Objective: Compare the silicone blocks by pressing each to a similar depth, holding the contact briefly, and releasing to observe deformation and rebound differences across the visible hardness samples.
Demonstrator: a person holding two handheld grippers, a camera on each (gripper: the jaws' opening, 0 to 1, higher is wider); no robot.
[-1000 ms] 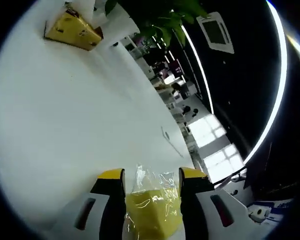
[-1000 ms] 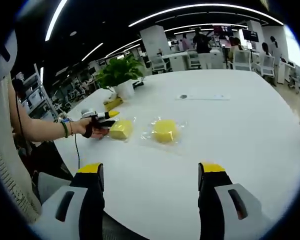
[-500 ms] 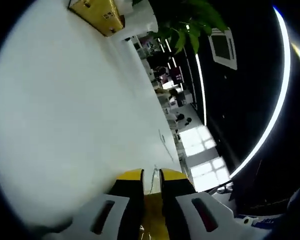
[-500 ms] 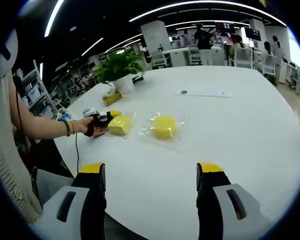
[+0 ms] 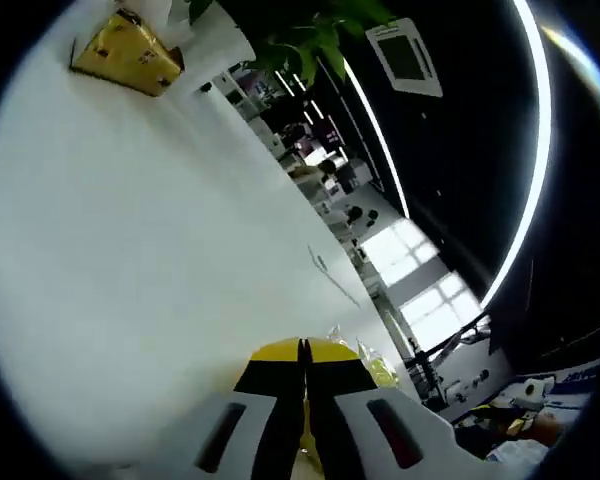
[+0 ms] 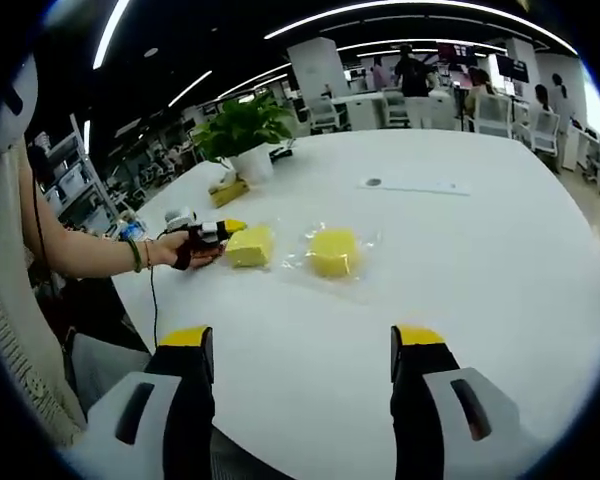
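- White table [image 6: 500, 260], potted plant [image 6: 248, 135] at far edge.
- Left gripper [image 6: 220, 231] pinched nearly closed on bagged yellow block [image 6: 250, 246].
- Right gripper [image 6: 302, 350] spread wide, holding nothing, second block [image 6: 331, 252] ahead.

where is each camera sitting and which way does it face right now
Left gripper view: rides the left hand-held gripper, low over the white table, facing a yellow box and potted plant; its jaws are shut.
Right gripper view: rides the right hand-held gripper, raised, looking across the table at two bagged yellow silicone blocks; jaws open, the person's forearm shows.
Shared: table, plant, yellow box, left hand-held gripper.
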